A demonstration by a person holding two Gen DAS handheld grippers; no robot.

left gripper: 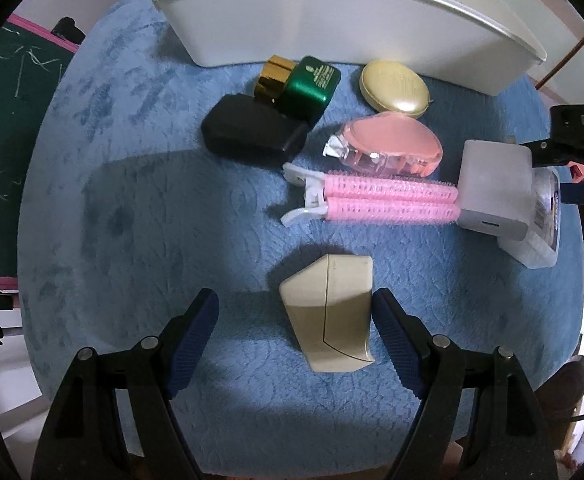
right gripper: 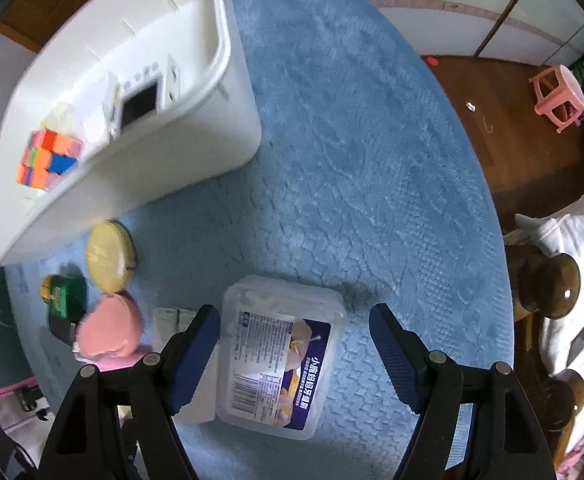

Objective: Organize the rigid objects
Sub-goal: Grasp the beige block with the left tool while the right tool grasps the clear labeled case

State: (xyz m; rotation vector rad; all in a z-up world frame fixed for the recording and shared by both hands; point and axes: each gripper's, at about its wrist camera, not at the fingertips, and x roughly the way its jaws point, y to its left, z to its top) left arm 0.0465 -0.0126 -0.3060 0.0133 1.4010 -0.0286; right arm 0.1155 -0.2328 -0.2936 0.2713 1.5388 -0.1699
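- White plastic bin [right gripper: 195,148] at far edge of bench; holds multicoloured puzzle cube [right gripper: 47,158] and white device with dark screen [right gripper: 139,106].
- Bench [left gripper: 131,240] round, covered in blue plush cloth.
- Left gripper [left gripper: 296,336]: jaws apart, astride beige angular case [left gripper: 328,312], pads not touching; case near front edge.
- Right gripper [right gripper: 294,346]: jaws apart over clear rectangular lidded box [right gripper: 279,356] with printed label; contents unclear.
- Just before bin: green-and-gold bottle [left gripper: 306,82], black matte case [left gripper: 251,132], cream oval compact [left gripper: 394,87], pink glossy bottle [left gripper: 388,148].
- Pink bristly rollers [left gripper: 376,202] lying mid-bench, touching frosted white block [left gripper: 492,188].
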